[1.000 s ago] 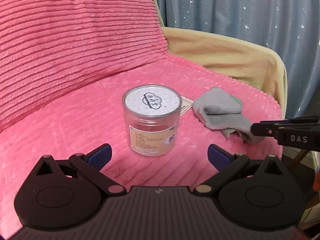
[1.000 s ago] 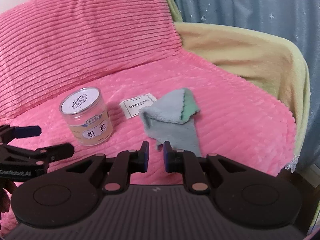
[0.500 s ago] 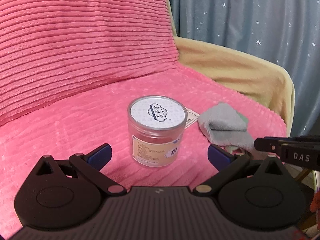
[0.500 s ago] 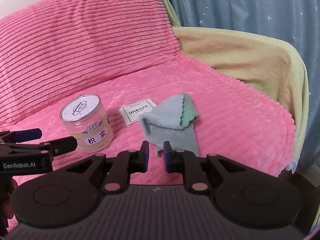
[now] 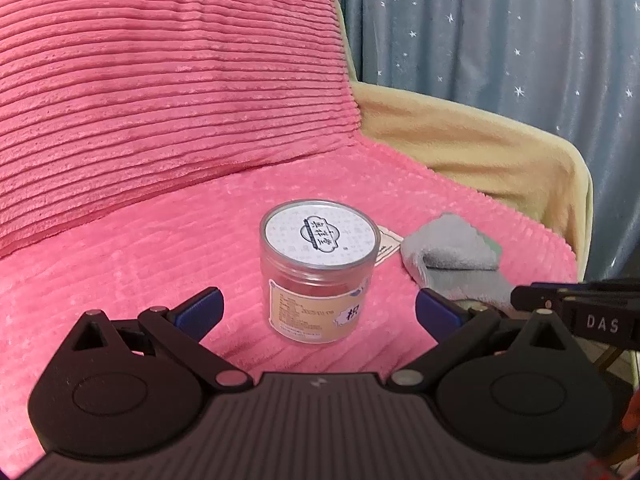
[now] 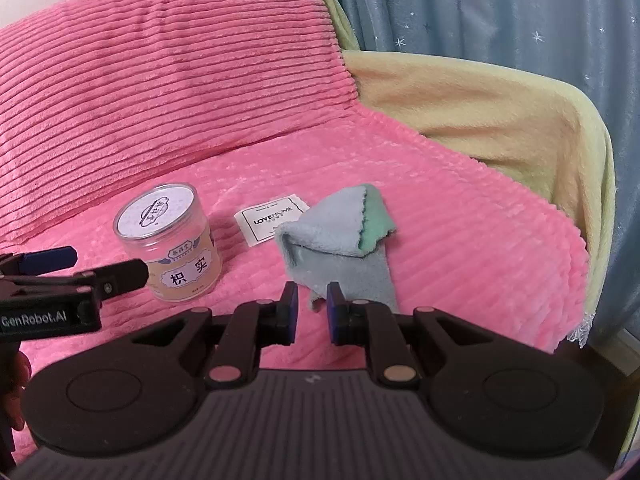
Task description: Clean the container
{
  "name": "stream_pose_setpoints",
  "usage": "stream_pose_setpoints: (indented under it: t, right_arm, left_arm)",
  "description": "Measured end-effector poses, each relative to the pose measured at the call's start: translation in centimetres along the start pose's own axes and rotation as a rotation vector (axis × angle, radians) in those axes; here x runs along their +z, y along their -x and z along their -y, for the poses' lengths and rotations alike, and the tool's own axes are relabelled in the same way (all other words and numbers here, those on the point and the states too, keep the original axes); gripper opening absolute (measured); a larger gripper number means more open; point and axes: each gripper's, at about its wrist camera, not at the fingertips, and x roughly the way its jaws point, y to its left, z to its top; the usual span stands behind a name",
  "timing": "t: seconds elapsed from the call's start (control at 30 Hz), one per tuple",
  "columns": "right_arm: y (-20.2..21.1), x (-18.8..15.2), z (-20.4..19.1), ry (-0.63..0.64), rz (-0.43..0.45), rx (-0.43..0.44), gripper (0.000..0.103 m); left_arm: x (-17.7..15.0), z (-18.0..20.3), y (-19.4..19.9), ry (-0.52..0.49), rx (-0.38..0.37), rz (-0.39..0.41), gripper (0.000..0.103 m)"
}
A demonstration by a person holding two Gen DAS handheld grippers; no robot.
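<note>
The left tongs (image 5: 318, 314) are spread wide, blue-padded fingers (image 5: 199, 312) far apart and gripping nothing. The right tongs (image 6: 311, 312) are nearly closed, a narrow gap left between the pads, also empty. Each reaches into the other's view from the side. Part of a hand (image 6: 16, 376) shows behind the left tongs.

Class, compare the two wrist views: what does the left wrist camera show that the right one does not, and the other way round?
Only the left wrist view shows the left gripper from behind, fingers wide open either side of the jar.
Only the right wrist view shows the white LOVEHOME card in full, the cloth's green corner, and the right gripper nearly closed near the cloth's edge.
Both show the jar, the grey cloth, the pink blanket and the starred curtain.
</note>
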Motion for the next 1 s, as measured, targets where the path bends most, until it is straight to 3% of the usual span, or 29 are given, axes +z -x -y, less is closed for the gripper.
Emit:
stream_pose_setpoints:
  t: [0.47, 1.0]
  right_arm:
    - [0.0, -0.5, -0.9, 0.004, 0.004, -0.001, 0.012]
    - [-0.1, -1.0, -1.5, 0.009, 0.006, -0.001, 0.012]
  left_arm:
    - [-0.2, -0.7, -0.4, 0.03, 0.021, -0.016, 0.103]
    - [-0.2, -0.2, -0.5, -0.009, 0.054, -0.011, 0.103]
